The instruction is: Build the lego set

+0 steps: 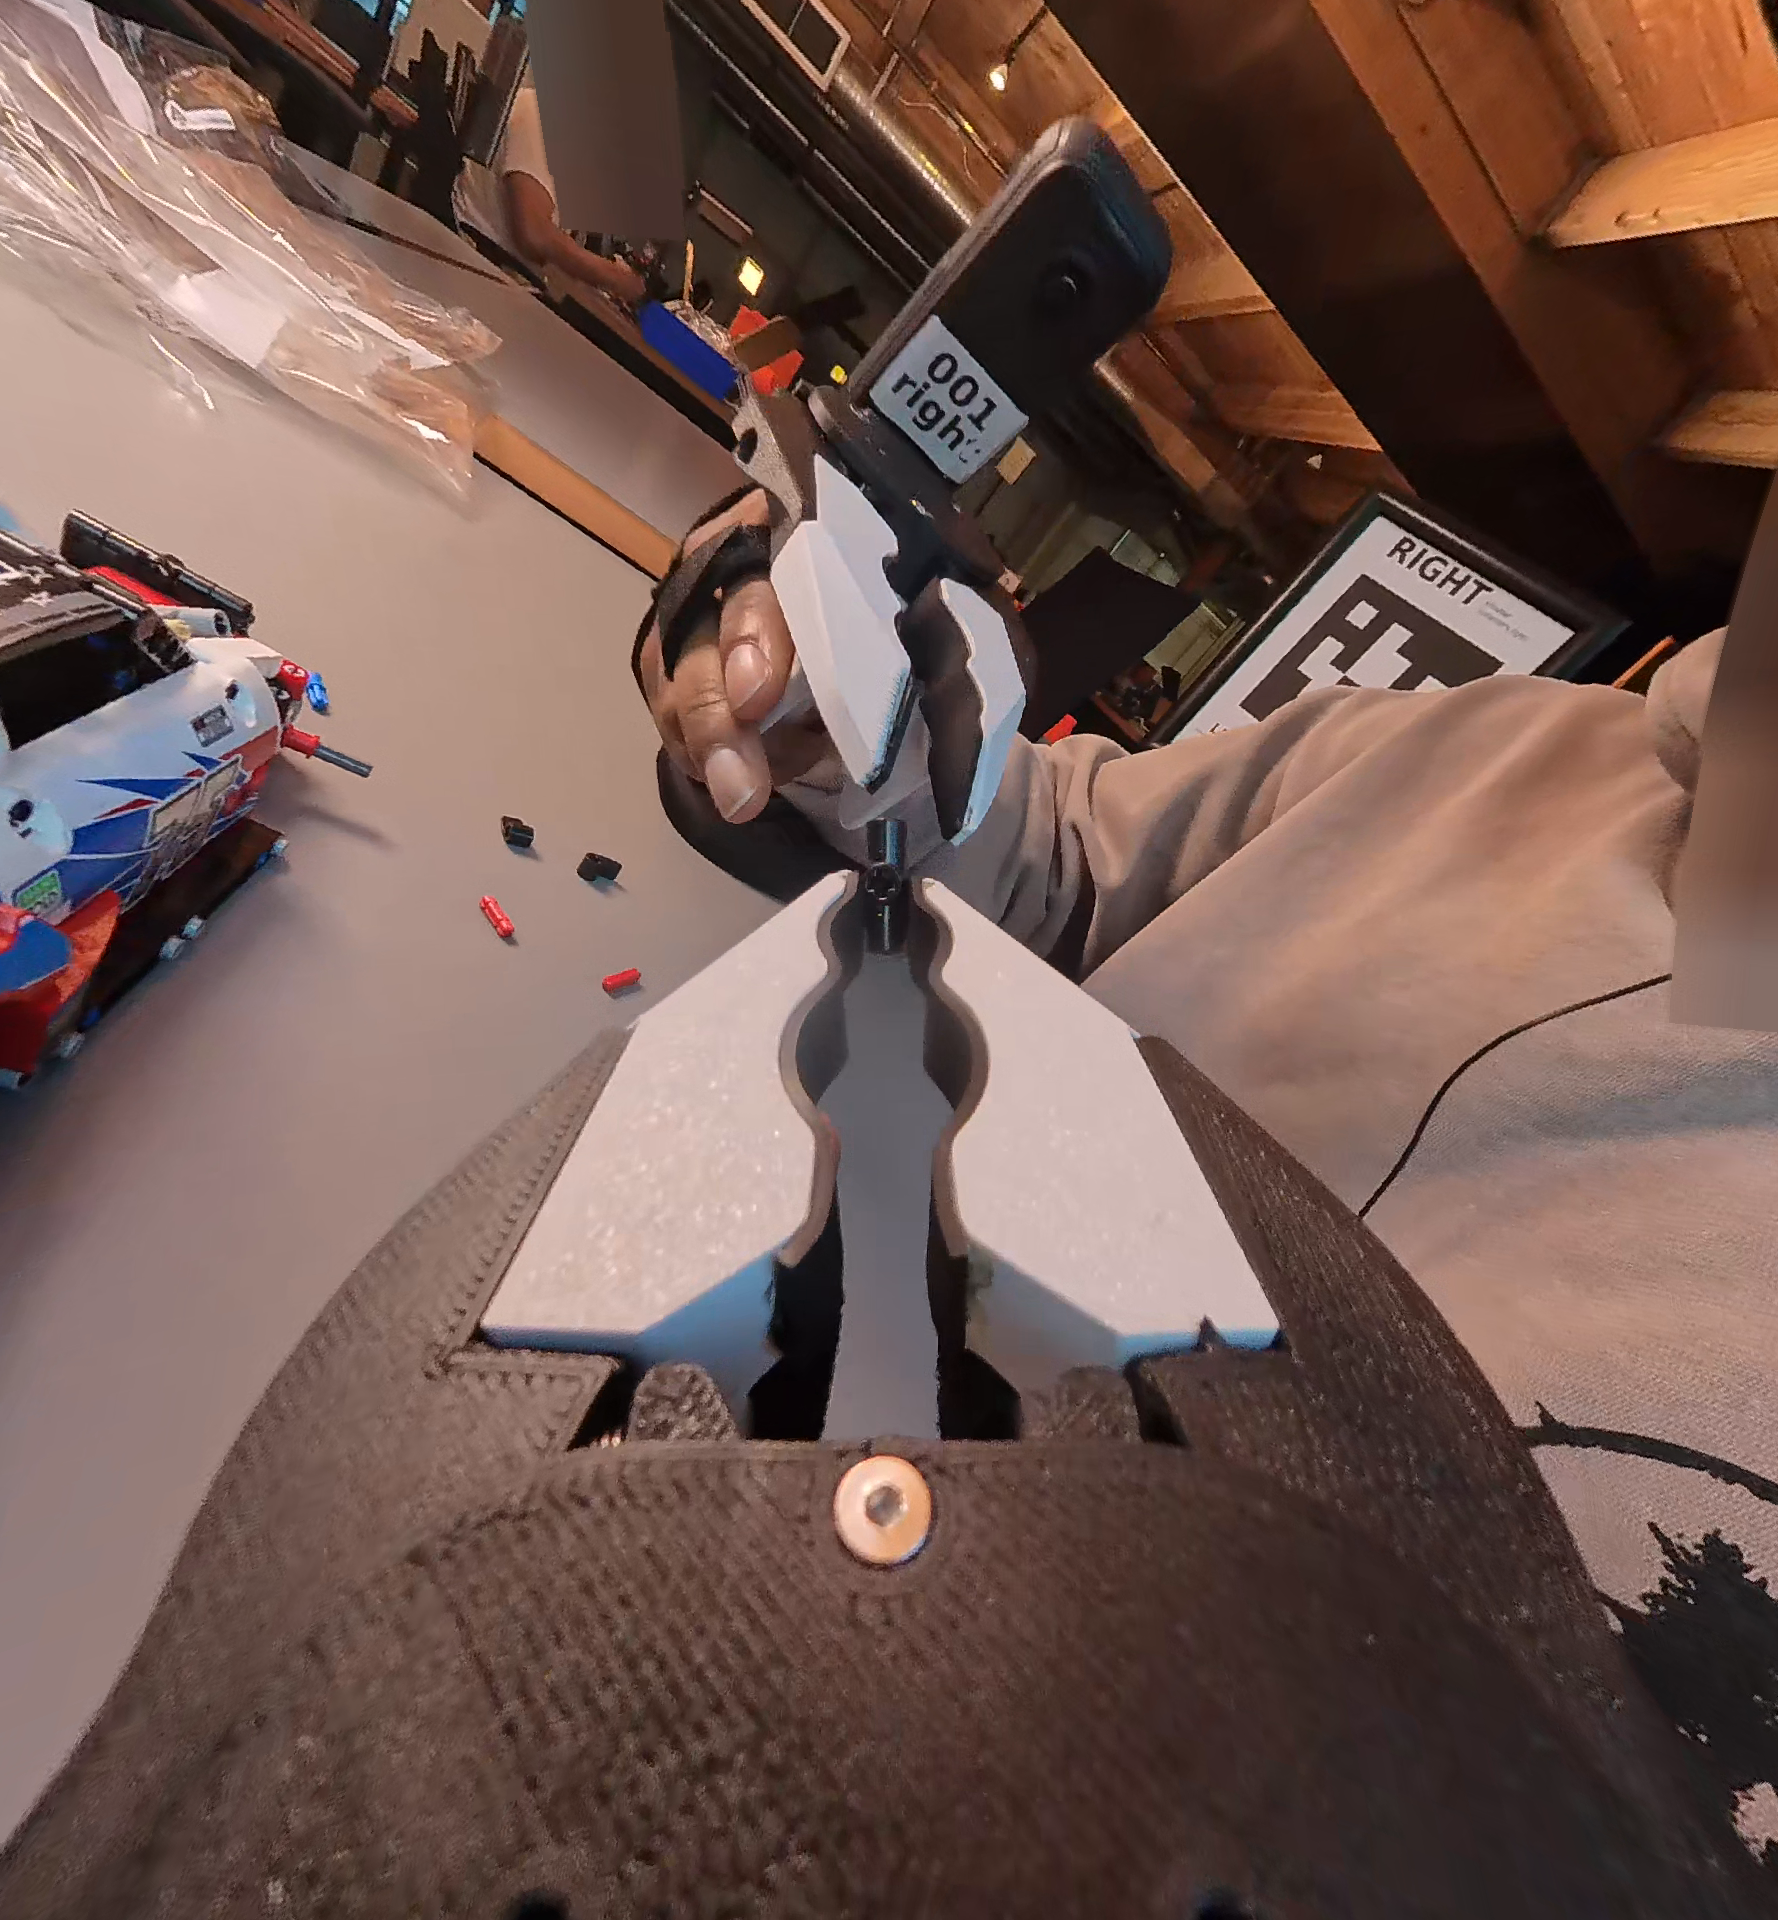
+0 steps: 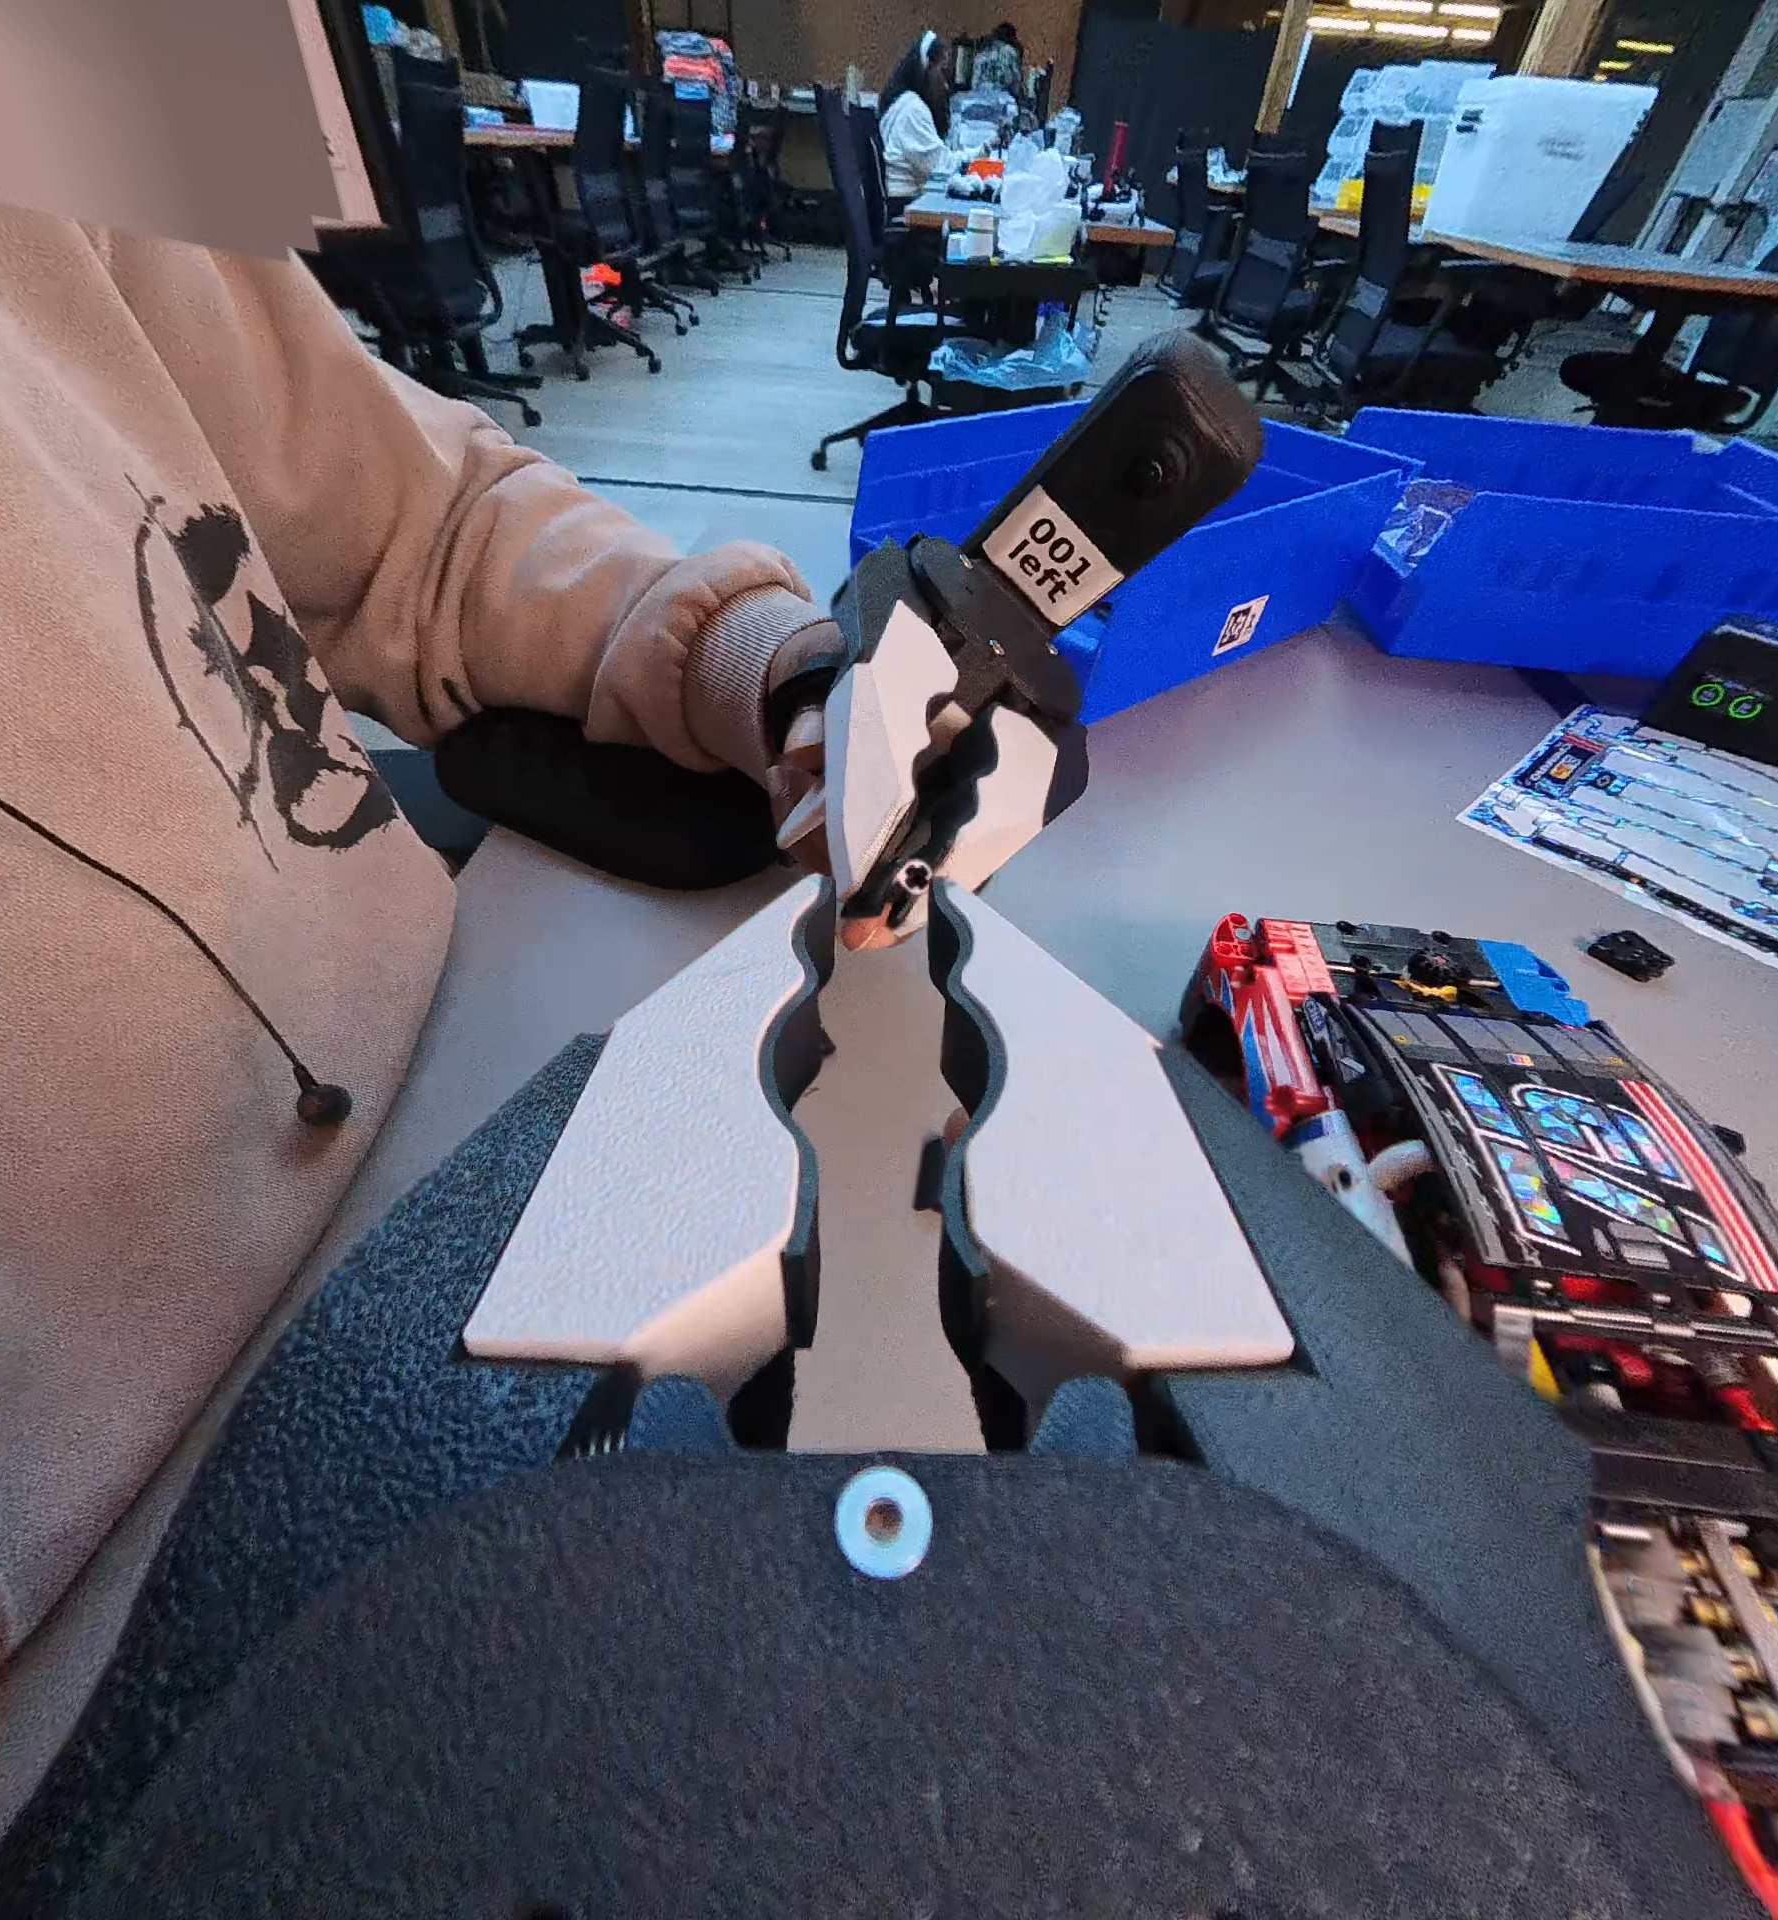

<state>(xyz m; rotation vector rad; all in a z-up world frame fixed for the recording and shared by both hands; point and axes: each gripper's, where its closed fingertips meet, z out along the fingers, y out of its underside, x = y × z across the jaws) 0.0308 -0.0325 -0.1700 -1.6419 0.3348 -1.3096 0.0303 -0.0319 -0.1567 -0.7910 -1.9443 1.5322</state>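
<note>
My left gripper [image 1: 883, 902] is shut on a small black lego connector [image 1: 880, 906], held in the air above the grey table [image 1: 365, 1091]. In the right wrist view the left gripper [image 2: 906, 883] shows the connector's cross-holed end [image 2: 912, 879]. My right gripper [image 2: 880, 914] has its jaws a little apart and empty, its tips right at that end. In the left wrist view the right gripper [image 1: 904, 821] points down onto the connector's top. The part-built lego race car [image 1: 85, 790] stands at the left, and shows at the right in the right wrist view [image 2: 1487, 1153].
Loose black pieces [image 1: 599, 865] and red pins [image 1: 495, 916] lie on the table beside the car. Clear plastic bags [image 1: 199, 270] lie at the far left. Blue bins [image 2: 1487, 561], a printed sheet [image 2: 1674, 821], a black device [image 2: 1747, 686] and a black piece [image 2: 1630, 954] are at the right. Both grippers' tips are close together, under 4 cm apart.
</note>
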